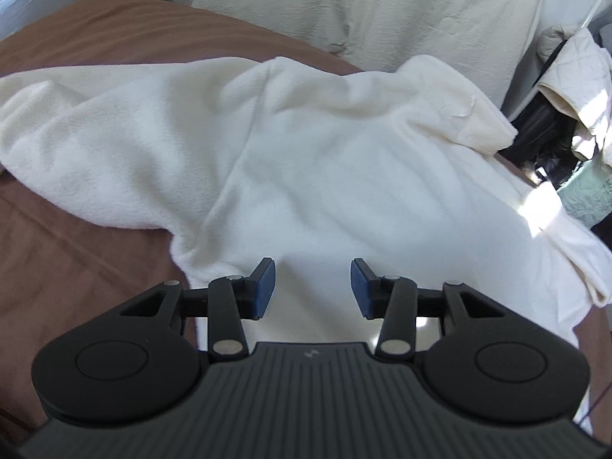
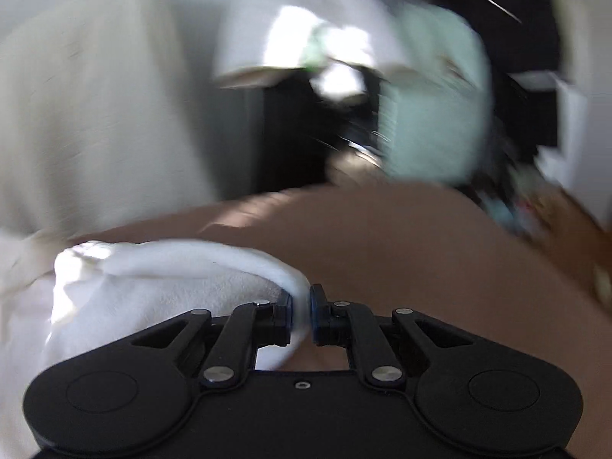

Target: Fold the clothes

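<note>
A white fleece garment lies spread on the brown bed cover, one sleeve stretching out to the left. My left gripper hovers over the garment's near part, open, nothing between its blue pads. In the blurred right wrist view, my right gripper is shut on a rolled white edge of the garment, which arcs away to the left above the brown cover.
A pale pillow leans at the head of the bed. Beyond the bed's right edge sit dark clutter, a quilted cream cloth and a mint-green fabric. Curtains hang at the far left.
</note>
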Motion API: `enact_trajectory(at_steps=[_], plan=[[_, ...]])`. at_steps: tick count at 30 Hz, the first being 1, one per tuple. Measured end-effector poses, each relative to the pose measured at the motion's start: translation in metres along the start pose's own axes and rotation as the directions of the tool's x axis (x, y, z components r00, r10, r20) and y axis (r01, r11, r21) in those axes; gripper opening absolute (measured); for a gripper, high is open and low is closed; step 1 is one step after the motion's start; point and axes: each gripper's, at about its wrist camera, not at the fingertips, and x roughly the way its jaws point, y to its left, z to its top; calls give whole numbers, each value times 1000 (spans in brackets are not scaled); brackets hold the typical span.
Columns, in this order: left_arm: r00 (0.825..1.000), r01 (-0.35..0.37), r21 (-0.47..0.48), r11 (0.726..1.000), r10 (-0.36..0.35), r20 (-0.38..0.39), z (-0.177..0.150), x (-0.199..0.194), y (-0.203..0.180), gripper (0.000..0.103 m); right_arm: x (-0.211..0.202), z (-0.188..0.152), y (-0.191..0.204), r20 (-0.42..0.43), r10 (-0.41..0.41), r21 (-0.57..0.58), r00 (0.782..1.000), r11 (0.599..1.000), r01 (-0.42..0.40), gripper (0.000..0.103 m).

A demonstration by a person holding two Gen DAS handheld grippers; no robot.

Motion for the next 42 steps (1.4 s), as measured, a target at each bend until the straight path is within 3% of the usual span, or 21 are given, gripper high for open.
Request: enact_trajectory(at_steps=[5,7,8,10,11,13,14,16,19,21,23,24,25,28,30,32,33,36,38,40,42], plan=[[1000,-19,7,1000,19,-18,-1,5,1,43,0,-18,9,-59,28,-152,998,988,-37,10],[1000,-19,13,1000,19,-22,-2,6,-1,43,7,-11,7,-162,172,-123,972,973,-193,20],[1000,-19,17,1000,19,-25,-2,7,-2,43,11,-7,6,-214,264,-95,941,953,-289,20],[999,-13,20,1000,13,-29,-3,7,-4,43,9,5,12,-310,518,-22,797,834,-551,23],[999,-8,21,1000,9,-31,-3,7,-6,43,6,12,19,-346,618,5,706,754,-657,21],[999,1,24,1000,0,-36,-3,7,-8,43,1,27,32,-405,776,73,484,555,-828,30],[999,5,25,1000,-4,-38,-4,7,-9,43,-2,34,40,-417,813,76,406,477,-876,36],[999,14,27,1000,-13,-42,-4,7,-12,43,-14,55,60,-365,753,-136,547,538,-832,69],[998,37,33,999,-36,-42,-4,6,-14,43,15,78,81,-309,621,-234,720,684,-691,71],[998,57,43,997,-55,-35,-5,4,-16,43,49,88,90,-312,486,-227,816,796,-561,71],[997,64,51,997,-63,-37,-5,4,-16,43,84,91,88,-308,378,-222,873,864,-452,71],[997,67,54,996,-65,-38,-5,4,-16,43,101,91,84,-311,338,-210,888,887,-411,71],[997,67,52,996,-65,-40,-5,5,-16,43,111,88,78,-333,336,-172,881,897,-407,71],[997,64,44,997,-61,-48,-5,11,-12,43,139,74,74,-436,404,-30,804,886,-462,71],[997,58,43,997,-55,-56,-6,16,-11,43,130,61,83,-443,422,-90,791,857,-508,71],[997,50,46,998,-48,-59,-8,19,-11,43,118,49,94,-438,433,-169,788,821,-545,53],[998,44,47,998,-42,-54,-8,18,-12,43,103,47,99,-382,417,-268,825,804,-531,14],[1000,22,18,1000,-22,-10,-7,13,-11,43,75,60,92,-183,353,-430,918,810,-397,8],[999,15,-7,1000,-15,31,-4,6,-8,43,64,87,69,0,237,-442,972,871,-212,8],[999,10,-16,1000,-9,53,-1,1,-5,43,58,113,37,115,106,-367,988,928,-56,8],[998,5,-24,1000,-3,57,2,-2,-2,43,60,126,4,171,-85,-285,982,949,132,8]])
